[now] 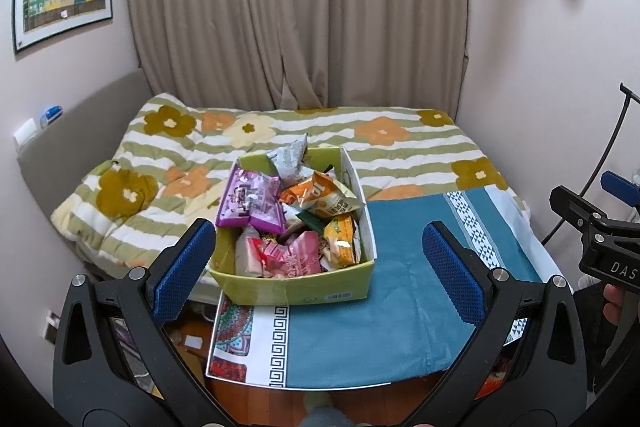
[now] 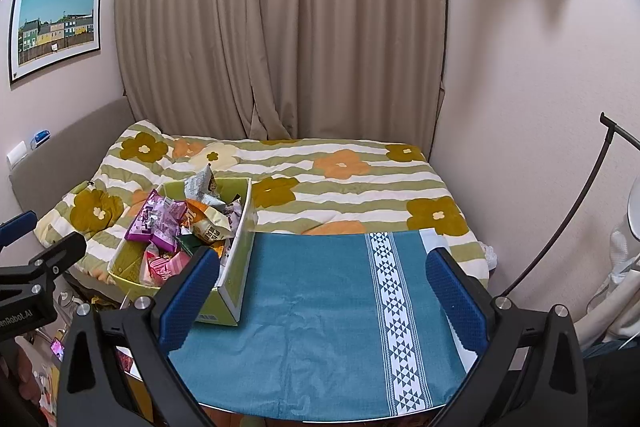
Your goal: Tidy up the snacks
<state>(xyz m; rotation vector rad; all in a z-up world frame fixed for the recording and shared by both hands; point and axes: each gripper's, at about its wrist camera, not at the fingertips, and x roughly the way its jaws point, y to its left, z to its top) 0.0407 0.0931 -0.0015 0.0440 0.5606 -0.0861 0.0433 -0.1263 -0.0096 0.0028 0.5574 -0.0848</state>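
A green cardboard box (image 1: pixel 304 291) (image 2: pixel 236 291) heaped with snack packets stands on the left part of a table under a teal cloth (image 1: pixel 392 307) (image 2: pixel 320 307). On top lie a purple packet (image 1: pixel 248 203) (image 2: pixel 154 219), an orange-and-white packet (image 1: pixel 324 197) (image 2: pixel 212 223), a grey crumpled packet (image 1: pixel 290 157) (image 2: pixel 202 185) and a pink packet (image 1: pixel 284 259) (image 2: pixel 164 267). My left gripper (image 1: pixel 320 263) is open, held back from the box's near end, nothing between its blue pads. My right gripper (image 2: pixel 324 291) is open over the bare cloth, right of the box.
Behind the table is a bed with a flowered striped quilt (image 1: pixel 400 139) (image 2: pixel 360 179), then a beige curtain (image 1: pixel 296 7). The right gripper's body (image 1: pixel 600 239) shows at the left view's right edge. A black lamp stand (image 2: pixel 576 211) leans by the right wall. Clutter lies on the floor at left.
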